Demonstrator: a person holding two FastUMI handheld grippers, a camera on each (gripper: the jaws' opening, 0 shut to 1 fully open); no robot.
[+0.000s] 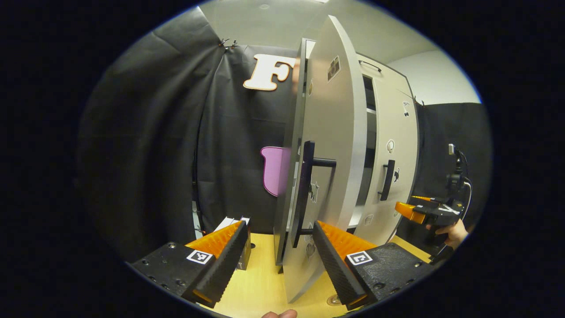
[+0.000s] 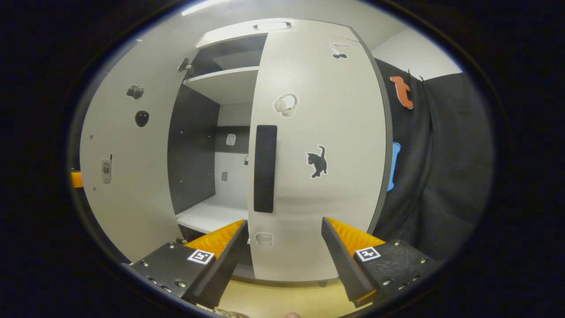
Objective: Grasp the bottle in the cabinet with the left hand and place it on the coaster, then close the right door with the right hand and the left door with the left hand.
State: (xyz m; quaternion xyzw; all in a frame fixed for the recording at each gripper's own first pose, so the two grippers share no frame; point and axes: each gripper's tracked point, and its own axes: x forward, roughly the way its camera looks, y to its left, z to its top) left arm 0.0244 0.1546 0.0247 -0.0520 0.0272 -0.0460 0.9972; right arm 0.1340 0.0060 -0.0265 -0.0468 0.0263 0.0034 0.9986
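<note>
Step in hand, by judgement: closing the doors. The right door [image 2: 318, 150] stands nearly shut before the right gripper [image 2: 282, 247], jaws wide, empty. The left door [image 1: 331, 176] stands ajar between the left gripper [image 1: 278, 251] jaws, wide, untouched; next, push it closed. Bottle unseen; cabinet shelf [image 2: 212, 214] bare. Wooden tabletop [image 1: 260, 282], black cloth wall [image 1: 167, 145].

Recording booth, a staged set rather than a lived-in room. Black cloth [image 1: 229, 145] drapes the walls from 9 to 12 o'clock in the left gripper view, pinned at the top. A pale cabinet [image 2: 229, 84] with small picture stickers stands on a light wooden tabletop [image 1: 260, 274]. At 3 o'clock, a camera on a stand [image 1: 454, 176] with cables. Plain white wall [image 2: 415, 57] above the cloth.
</note>
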